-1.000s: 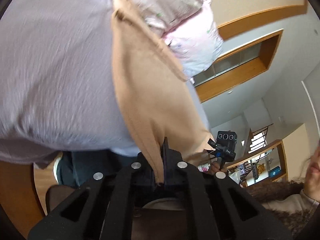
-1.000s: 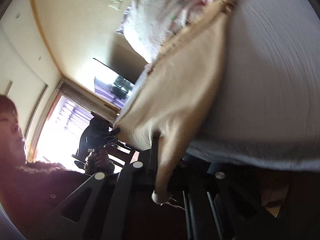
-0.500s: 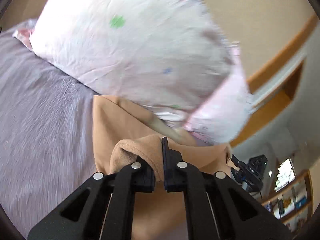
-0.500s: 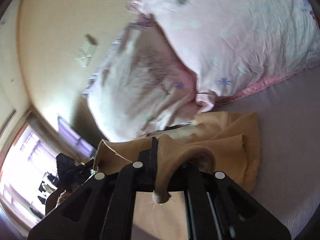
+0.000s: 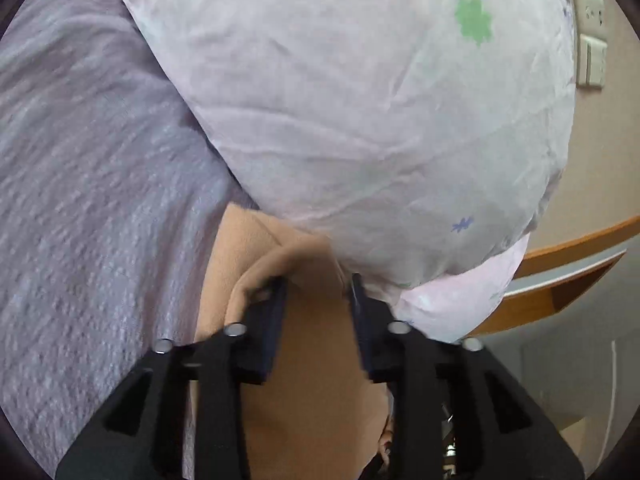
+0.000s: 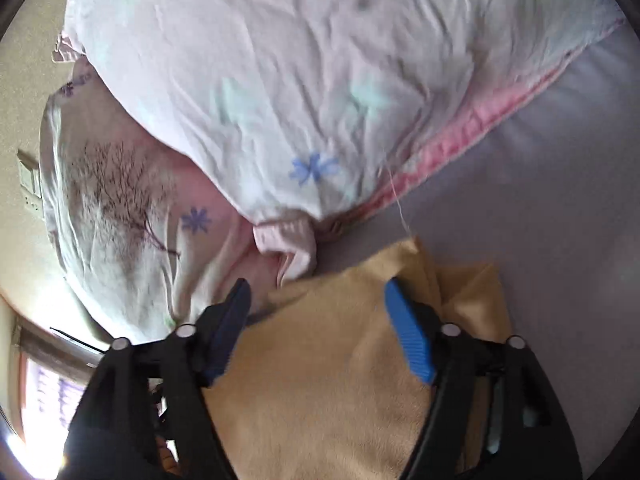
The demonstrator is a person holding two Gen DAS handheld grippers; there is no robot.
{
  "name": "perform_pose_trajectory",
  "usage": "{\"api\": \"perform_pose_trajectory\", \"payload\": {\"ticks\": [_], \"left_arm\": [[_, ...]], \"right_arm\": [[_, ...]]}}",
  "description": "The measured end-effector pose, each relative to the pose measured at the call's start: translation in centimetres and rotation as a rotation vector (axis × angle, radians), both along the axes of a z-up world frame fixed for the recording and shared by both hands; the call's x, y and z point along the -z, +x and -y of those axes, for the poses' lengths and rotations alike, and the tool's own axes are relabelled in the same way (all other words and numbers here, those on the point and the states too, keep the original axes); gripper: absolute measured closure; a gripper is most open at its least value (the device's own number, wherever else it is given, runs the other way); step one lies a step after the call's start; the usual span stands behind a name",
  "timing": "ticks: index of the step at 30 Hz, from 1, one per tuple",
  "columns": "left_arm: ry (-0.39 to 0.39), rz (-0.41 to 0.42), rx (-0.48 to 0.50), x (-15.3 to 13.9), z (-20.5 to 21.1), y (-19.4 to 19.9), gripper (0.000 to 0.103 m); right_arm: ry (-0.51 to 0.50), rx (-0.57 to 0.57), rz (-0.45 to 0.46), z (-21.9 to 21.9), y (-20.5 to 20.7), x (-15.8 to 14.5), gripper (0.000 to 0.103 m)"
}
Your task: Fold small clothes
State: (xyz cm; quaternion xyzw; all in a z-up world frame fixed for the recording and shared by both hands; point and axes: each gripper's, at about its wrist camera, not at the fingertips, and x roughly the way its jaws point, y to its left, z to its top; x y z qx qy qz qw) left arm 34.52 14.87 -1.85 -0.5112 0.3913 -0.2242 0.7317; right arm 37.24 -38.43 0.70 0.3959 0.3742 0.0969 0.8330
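- We have both tongs spread wide now: the left tongs [image 5: 318, 284] stand apart over the soft tan fleece garment [image 5: 316, 360], holding nothing, though the cloth bunches against the finger at 9 o'clock.
- Over on the other side, the right tongs [image 6: 316, 292] are parted too, their blue-padded fingers [image 6: 408, 336] set either side of the same tan fleece garment [image 6: 328, 360], nothing pinched between them.
- The garment lies doubled over on the lilac-grey textured bedspread [image 5: 88, 208], its far edge tucked just under the white pillow with small flower prints [image 5: 360, 100] towards 12 o'clock.
- Why open here? We read it as a release: the fold has been laid over, so the cloth is let go where it should rest, flat on the bed.
- In the right view a spare flap of fleece pokes out at 3 o'clock, beside the right finger; the layers are not squared there.
- The pillow's pink ruffled edge [image 6: 460, 136] runs off towards 1 o'clock, touching or nearly touching the garment's corner, so there is little room ahead.
- A cream wall switch plate [image 5: 590, 32] sits at 2 o'clock in the left view, well clear of the work.
- Our judgement: this fold is down, and smoothing or a second fold looks like the next need.
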Motion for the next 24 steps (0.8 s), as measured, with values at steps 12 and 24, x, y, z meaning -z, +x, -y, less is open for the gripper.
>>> {"api": "perform_pose_trajectory", "payload": {"ticks": [12,24], "left_arm": [[0.485,-0.006,0.196,-3.2,1.4,-7.0,0.022],[0.59,-0.079,0.187,-2.2,6.6,-7.4,0.054]], "right_arm": [[-0.257,-0.105,-0.117,-2.0,-6.8,0.0,0.012],[0.037,-0.061,0.224,1.2,-11.5,-0.1,0.006]]}}
